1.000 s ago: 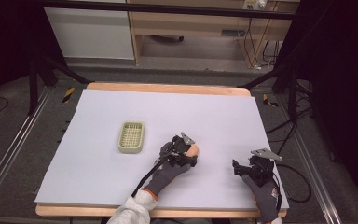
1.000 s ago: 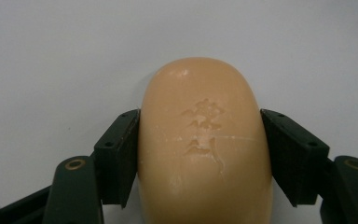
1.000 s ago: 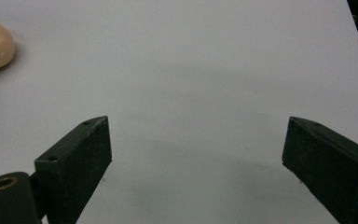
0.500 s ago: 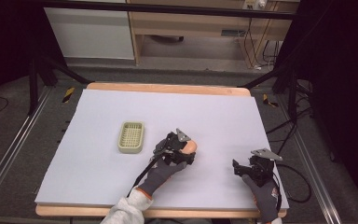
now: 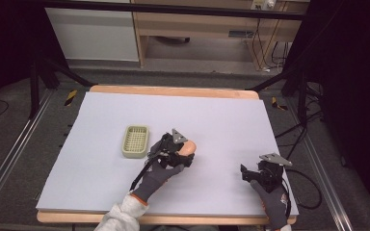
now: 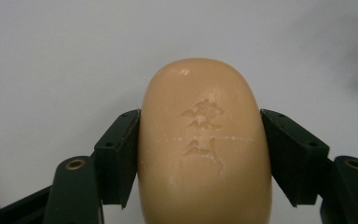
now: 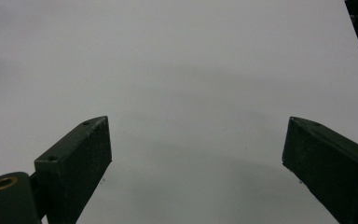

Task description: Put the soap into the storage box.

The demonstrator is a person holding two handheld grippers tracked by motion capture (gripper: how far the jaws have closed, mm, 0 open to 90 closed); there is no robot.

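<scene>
An oval tan bar of soap (image 6: pixel 204 144) with embossed marks sits between the two black jaws of my left gripper (image 6: pixel 200 158), which press on its sides. From above, the left gripper (image 5: pixel 185 153) holds the soap (image 5: pixel 189 147) near the table's middle, just right of a pale green slotted soap dish (image 5: pixel 136 141). My right gripper (image 5: pixel 246 172) rests at the front right of the table. Its jaws stand wide apart over bare white surface, as the right gripper (image 7: pixel 196 158) view shows, with nothing between them.
The white table top (image 5: pixel 221 120) has a wooden rim (image 5: pixel 173 91) at the back. Black frame legs and cables (image 5: pixel 303 130) run along the right side. A cabinet (image 5: pixel 96 33) stands on the floor beyond the table.
My left gripper has shifted a little to the left with the soap, closer to the green dish. The right gripper has stayed in place.
</scene>
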